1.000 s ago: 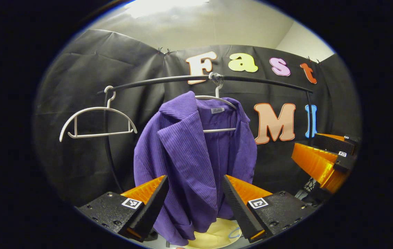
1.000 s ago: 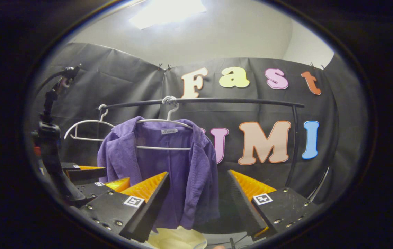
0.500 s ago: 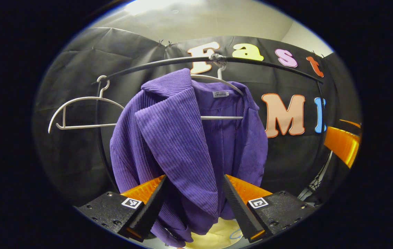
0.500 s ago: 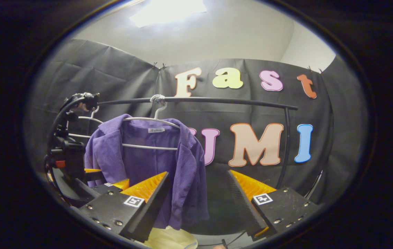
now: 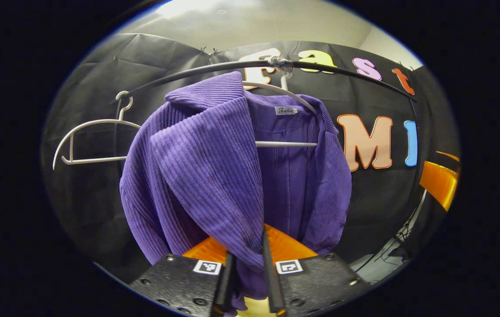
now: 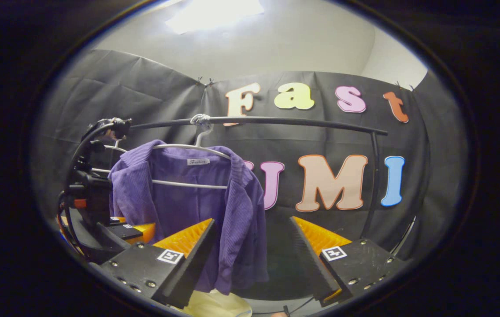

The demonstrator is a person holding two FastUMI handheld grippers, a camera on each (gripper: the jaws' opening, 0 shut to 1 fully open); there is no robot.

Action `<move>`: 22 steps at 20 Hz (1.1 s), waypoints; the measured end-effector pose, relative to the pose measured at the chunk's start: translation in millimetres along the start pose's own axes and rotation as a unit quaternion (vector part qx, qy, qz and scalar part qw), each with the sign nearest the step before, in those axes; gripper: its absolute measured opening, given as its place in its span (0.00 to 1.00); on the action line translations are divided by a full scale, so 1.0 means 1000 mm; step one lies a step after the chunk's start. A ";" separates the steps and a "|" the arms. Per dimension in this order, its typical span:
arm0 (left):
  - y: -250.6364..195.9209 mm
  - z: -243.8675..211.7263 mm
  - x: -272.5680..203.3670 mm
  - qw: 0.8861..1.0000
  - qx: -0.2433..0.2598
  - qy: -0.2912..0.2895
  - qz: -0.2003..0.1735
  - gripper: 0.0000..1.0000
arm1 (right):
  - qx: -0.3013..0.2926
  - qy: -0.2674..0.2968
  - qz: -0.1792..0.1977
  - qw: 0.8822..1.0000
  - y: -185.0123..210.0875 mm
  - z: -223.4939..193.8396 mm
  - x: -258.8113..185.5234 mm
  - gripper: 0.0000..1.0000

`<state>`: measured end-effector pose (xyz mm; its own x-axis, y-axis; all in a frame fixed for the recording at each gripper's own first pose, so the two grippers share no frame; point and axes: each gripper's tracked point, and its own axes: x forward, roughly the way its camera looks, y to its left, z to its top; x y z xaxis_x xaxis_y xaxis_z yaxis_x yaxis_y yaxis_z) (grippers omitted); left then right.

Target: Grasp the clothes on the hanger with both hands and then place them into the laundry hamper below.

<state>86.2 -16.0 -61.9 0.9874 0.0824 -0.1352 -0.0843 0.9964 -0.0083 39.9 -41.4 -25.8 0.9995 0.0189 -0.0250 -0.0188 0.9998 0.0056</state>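
While the purple jacket (image 5: 232, 167) hangs on a white hanger (image 5: 286, 143) near the middle of the black rail (image 5: 214, 69), the left gripper (image 5: 246, 277) is clamped on it: both fingers pinch the lower edge of the front panel that falls from the folded-over lapel, with a narrow strip of cloth squeezed between them. Fabric rises straight up from the jaws in the left gripper view; collar and neck tag sit above, just under the rail.

Right gripper (image 6: 252, 259) has its jaws spread wide, nothing between the fingers. In the right gripper view the jacket (image 6: 188, 198) is up and to the left of it; the hem of the nearer front panel drops just behind the inner side of its left finger (image 6: 190, 259). Cannot tell whether cloth and finger touch. The right finger (image 6: 316, 259) is well apart from the garment.

Left gripper also shows in the right gripper view (image 6: 133, 230), at the jacket's far lower corner, partly hidden by the cloth.

A second white hanger (image 5: 91, 143), bare, hangs at the rail's left end, beside the jacket's shoulder.

Laundry hamper (image 6: 214, 306): pale yellow rim visible directly below the jacket's hem, between the right gripper's fingers at the bottom edge.
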 end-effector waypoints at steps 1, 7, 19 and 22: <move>0.003 0.000 0.000 1.000 -0.002 0.001 0.002 0.15 | 0.000 0.002 0.006 1.000 0.003 -0.002 0.004 0.94; 0.008 0.001 -0.013 1.000 -0.026 0.012 -0.004 0.01 | -0.009 0.015 0.037 0.999 0.020 -0.016 0.033 0.99; 0.034 0.050 -0.051 0.999 -0.036 -0.040 -0.006 0.00 | -0.010 0.038 0.078 0.996 0.043 -0.053 0.098 0.94; 0.049 0.064 -0.060 0.997 -0.045 -0.052 0.021 0.03 | -0.018 0.042 0.081 0.996 0.048 -0.060 0.114 0.98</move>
<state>31.1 29.0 9.2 0.9909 0.1298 -0.0342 -0.1326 0.9866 -0.0953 151.6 9.3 -88.6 0.9777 0.1790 -0.1102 -0.1821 0.9831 -0.0189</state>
